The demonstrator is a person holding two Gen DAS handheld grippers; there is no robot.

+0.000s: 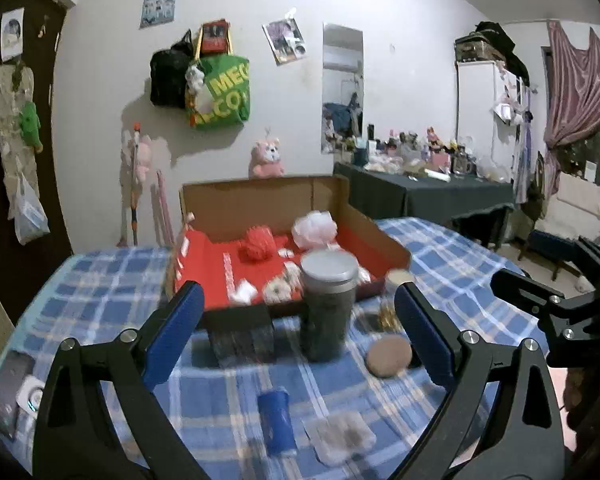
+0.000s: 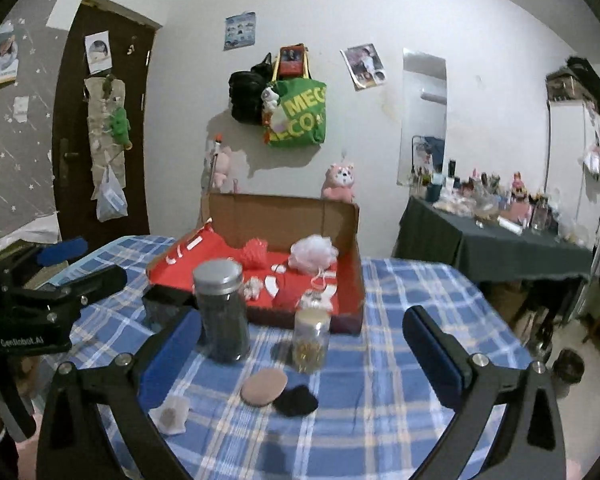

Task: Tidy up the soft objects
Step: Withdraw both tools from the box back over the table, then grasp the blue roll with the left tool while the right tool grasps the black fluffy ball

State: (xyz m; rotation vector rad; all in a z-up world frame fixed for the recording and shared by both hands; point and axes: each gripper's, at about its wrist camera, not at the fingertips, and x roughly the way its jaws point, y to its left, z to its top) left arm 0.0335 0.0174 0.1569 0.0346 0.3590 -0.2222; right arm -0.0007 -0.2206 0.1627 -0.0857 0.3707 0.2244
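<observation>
An open cardboard box point(image 1: 260, 200) point(image 2: 284, 216) with a red lining stands at the back of the checked table. In it lie a red mesh puff point(image 1: 257, 243) point(image 2: 255, 253), a white mesh puff point(image 1: 314, 229) point(image 2: 313, 252) and small white items. In front of the box lie a tan round pad point(image 1: 389, 356) point(image 2: 263, 387), a black pad point(image 2: 296, 400) and a clear packet point(image 1: 345, 436) point(image 2: 171, 414). My left gripper point(image 1: 300, 332) is open and empty above the table. My right gripper point(image 2: 302, 356) is open and empty, with the pads below it.
A tall dark jar with a grey lid point(image 1: 327, 304) point(image 2: 222, 312) and a small glass jar point(image 2: 310, 340) stand in front of the box. A blue tube point(image 1: 277, 422) and a black case point(image 1: 242, 334) lie on the table. A cluttered side table point(image 2: 492, 240) stands right.
</observation>
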